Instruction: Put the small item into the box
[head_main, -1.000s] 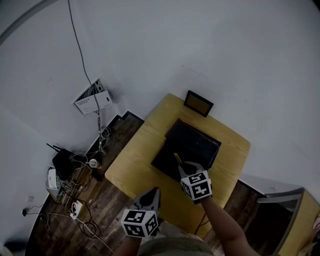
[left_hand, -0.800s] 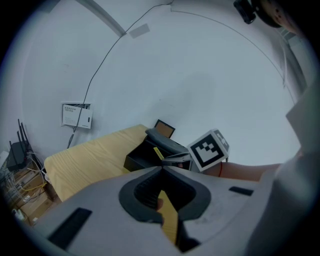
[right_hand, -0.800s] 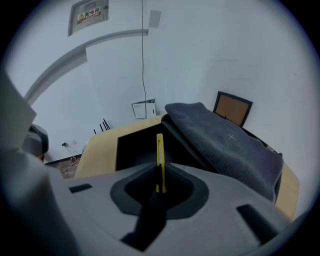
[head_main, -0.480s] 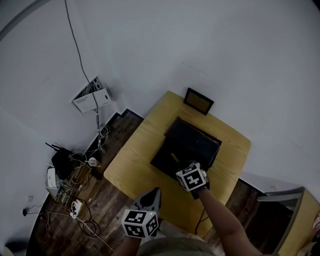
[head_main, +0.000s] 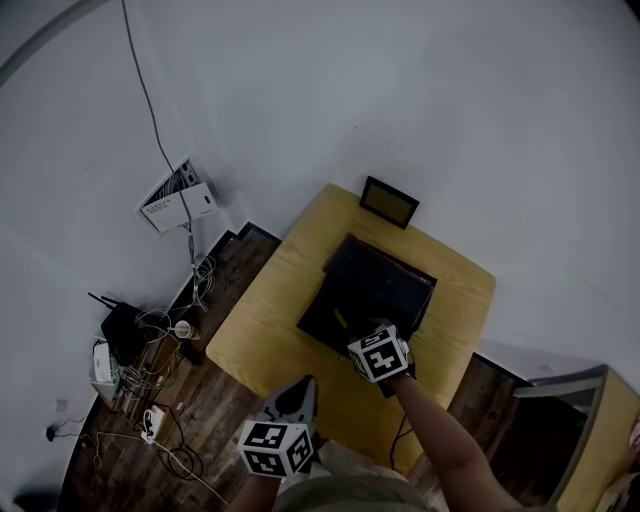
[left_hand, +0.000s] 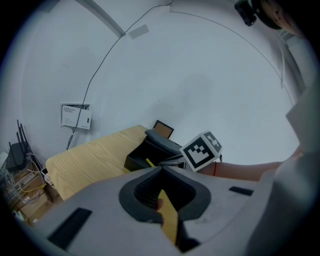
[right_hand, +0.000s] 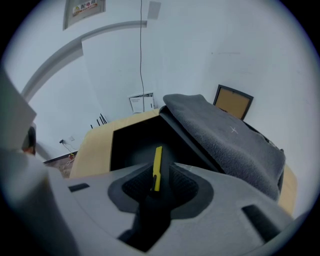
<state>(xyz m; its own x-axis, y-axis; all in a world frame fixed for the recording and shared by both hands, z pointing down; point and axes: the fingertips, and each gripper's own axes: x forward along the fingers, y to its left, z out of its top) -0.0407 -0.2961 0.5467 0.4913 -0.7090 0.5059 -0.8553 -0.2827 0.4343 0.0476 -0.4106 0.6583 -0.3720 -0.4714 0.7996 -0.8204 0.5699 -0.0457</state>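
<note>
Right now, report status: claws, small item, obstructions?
Right claw shut on thin yellow stick over open black box. Left claw held back, grip unclear. Grey fabric lid flipped aside, not blocking.

Your box (head_main: 368, 290) sits mid the table (head_main: 260, 320), frame (head_main: 390, 203) behind it by the wall, right gripper (head_main: 352, 326) at its near edge, left gripper (head_main: 300, 386) by the table's near edge.

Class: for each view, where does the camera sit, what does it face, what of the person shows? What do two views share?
Head view: on the head, steeply down at table, box, left gripper, right gripper, right forearm.
Left gripper view: on that gripper, across the table toward the box; own fingers, the other's marker cube.
Right gripper view: on that gripper, into the box; own fingers clamp the yellow item.
Shared: every view shows the box.
</note>
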